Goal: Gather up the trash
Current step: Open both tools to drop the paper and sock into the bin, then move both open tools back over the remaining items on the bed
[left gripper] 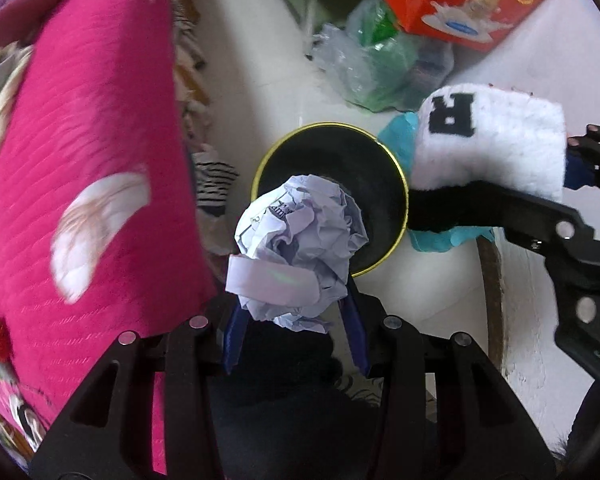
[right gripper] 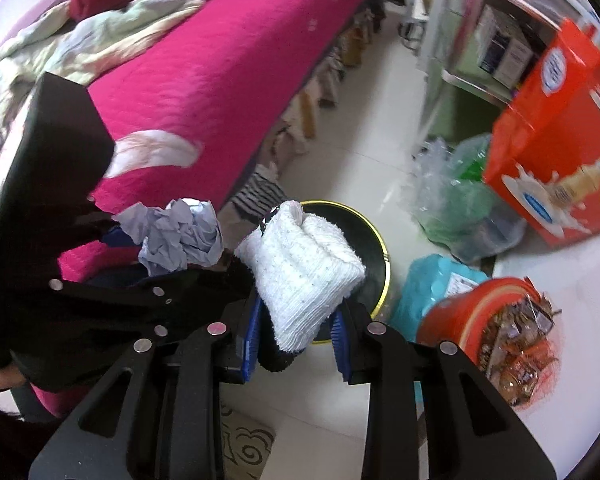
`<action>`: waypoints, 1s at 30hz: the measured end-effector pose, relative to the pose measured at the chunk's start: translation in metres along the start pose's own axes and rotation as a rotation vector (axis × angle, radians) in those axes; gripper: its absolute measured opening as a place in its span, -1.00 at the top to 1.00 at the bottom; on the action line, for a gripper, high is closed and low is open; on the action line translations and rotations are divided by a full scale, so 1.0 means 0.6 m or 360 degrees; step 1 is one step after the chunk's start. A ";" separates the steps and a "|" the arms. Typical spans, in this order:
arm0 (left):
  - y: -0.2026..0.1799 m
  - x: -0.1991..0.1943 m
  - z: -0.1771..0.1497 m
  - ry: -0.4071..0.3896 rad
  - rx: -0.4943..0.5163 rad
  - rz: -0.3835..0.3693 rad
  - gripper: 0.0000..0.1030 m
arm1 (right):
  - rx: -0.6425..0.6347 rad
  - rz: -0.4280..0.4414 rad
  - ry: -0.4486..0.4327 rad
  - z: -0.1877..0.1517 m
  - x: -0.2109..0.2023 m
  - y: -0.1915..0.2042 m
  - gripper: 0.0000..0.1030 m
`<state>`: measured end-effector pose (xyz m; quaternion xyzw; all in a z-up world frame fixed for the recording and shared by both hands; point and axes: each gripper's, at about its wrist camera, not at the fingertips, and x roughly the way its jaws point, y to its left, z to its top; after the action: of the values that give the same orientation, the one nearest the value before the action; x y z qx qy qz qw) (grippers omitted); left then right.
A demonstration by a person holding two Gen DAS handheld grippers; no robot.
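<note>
Hovering above the black gold-rimmed bin [left gripper: 380,184] on the floor, the left gripper [left gripper: 296,316] fingers clamp a crumpled paper ball [left gripper: 300,248] while the right gripper [right gripper: 300,332] fingers pinch a white sock [right gripper: 308,280].

A home bedroom: pink-quilted bed [right gripper: 228,60], rumpled clothes [right gripper: 80,40], tiled floor [right gripper: 372,152].

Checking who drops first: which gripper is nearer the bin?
Too close to call. The left gripper holds the paper ball over the bin's near rim; the right gripper holds the sock over its side rim.
</note>
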<state>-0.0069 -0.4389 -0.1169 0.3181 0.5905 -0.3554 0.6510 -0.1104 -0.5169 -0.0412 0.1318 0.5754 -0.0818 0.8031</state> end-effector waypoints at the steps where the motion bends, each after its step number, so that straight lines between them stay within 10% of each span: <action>1: -0.008 0.007 0.008 0.0014 0.0015 -0.0016 -0.01 | 0.0016 -0.0007 0.0003 -0.001 0.002 -0.008 0.46; 4: -0.020 0.018 0.023 0.0027 0.0037 0.0019 -0.63 | 0.0043 -0.0024 0.0011 0.002 0.011 -0.022 0.46; 14: 0.013 0.009 0.006 0.0040 0.0034 0.0125 -0.64 | 0.0052 -0.0022 0.0112 0.019 0.066 -0.026 0.36; 18: 0.042 0.002 -0.011 0.0055 -0.0033 0.0119 -0.64 | 0.0042 -0.0092 0.0141 0.024 0.093 -0.013 -0.48; 30: 0.130 -0.042 -0.088 0.0029 -0.0314 0.0126 -0.64 | -0.0068 -0.0023 0.0156 0.051 0.084 0.078 -0.33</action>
<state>0.0287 -0.3502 -0.0974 0.2785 0.6155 -0.2667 0.6873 -0.0534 -0.4807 -0.0742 0.1143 0.6167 -0.0688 0.7758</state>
